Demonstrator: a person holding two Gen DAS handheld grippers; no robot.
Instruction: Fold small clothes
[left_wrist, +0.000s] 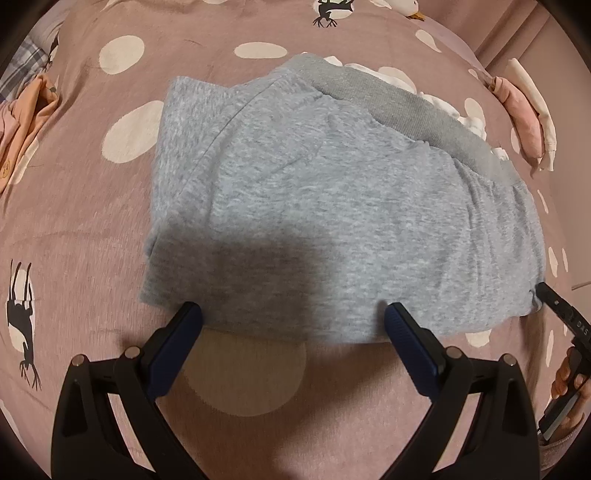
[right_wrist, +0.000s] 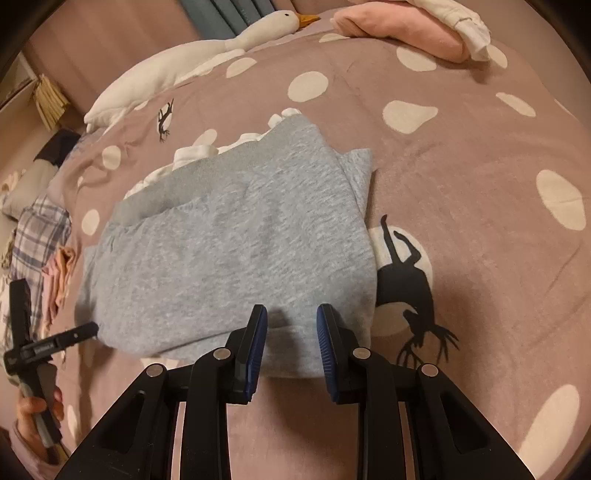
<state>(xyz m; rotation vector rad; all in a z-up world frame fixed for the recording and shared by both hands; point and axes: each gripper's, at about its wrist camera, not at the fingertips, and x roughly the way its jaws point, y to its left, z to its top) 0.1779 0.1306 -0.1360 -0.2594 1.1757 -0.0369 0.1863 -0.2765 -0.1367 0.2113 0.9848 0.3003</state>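
A folded grey fleece garment (left_wrist: 325, 206) with a ribbed waistband lies on the mauve spotted bedspread (left_wrist: 92, 221); it also shows in the right wrist view (right_wrist: 229, 258). White fabric peeks out beyond its waistband. My left gripper (left_wrist: 291, 314) is open wide, its fingertips at the garment's near edge, holding nothing. My right gripper (right_wrist: 291, 317) is open with a narrower gap, its tips over the garment's near edge, holding nothing. The right gripper's tip shows in the left wrist view (left_wrist: 550, 295) by the garment's right corner. The left gripper shows in the right wrist view (right_wrist: 74, 334) at the garment's left corner.
Folded pink and white clothes (left_wrist: 524, 118) lie at the far right of the bed, also in the right wrist view (right_wrist: 406, 29). Peach and plaid clothes (left_wrist: 26, 122) lie at the left. A white goose plush (right_wrist: 184, 62) lies at the far edge.
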